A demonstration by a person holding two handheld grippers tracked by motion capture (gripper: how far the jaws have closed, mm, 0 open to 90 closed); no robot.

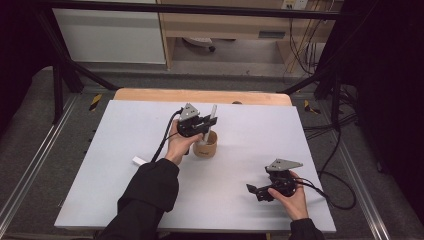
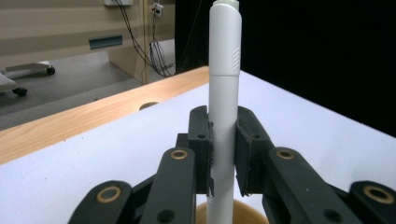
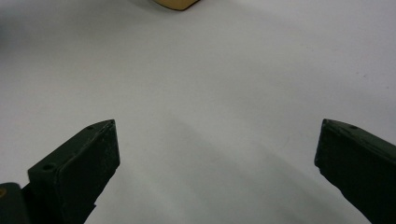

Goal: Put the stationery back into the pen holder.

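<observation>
A white marker (image 1: 210,121) stands upright over a tan round cup (image 1: 205,145), its lower end inside the cup's mouth. My left gripper (image 1: 204,124) is shut on the marker's barrel, just above the cup's rim. In the left gripper view the marker (image 2: 223,93) rises between the two black pads of my left gripper (image 2: 223,154), with the cup's rim (image 2: 250,212) below. My right gripper (image 1: 256,192) rests low near the table's front right, jaws pointing left and wide apart. In its own view my right gripper (image 3: 217,154) is open over bare white surface, and the cup (image 3: 175,3) sits far ahead.
A white mat (image 1: 125,190) covers the table, with a strip of bare wood (image 1: 150,95) along the far edge and a small hole (image 1: 236,102) in it. A small white piece (image 1: 137,160) lies left of my left forearm. Cables (image 1: 335,195) trail off the right edge.
</observation>
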